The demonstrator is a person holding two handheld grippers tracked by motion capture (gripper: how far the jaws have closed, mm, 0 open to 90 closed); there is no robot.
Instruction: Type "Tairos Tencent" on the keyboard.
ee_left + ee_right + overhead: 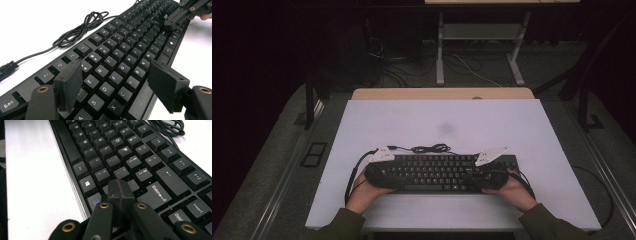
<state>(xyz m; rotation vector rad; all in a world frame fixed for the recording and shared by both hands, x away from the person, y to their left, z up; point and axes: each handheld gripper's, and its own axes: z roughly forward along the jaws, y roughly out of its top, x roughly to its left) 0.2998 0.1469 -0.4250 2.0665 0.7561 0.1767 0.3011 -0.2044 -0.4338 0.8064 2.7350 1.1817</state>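
Note:
A black keyboard lies across the near part of the white table top. Its black cable is coiled just behind it. My left gripper is over the keyboard's left end. In the left gripper view its jaws stand apart above the letter keys, with nothing between the pads; the cable and its plug lie to the left. My right gripper is at the keyboard's right end. Its pads are pressed together low over the keys near the Enter key, holding nothing.
A wooden strip runs along the table's far edge. Behind it stand the white legs of another table with loose cables on the floor. A floor socket sits left of the table. White surface lies free behind and beside the keyboard.

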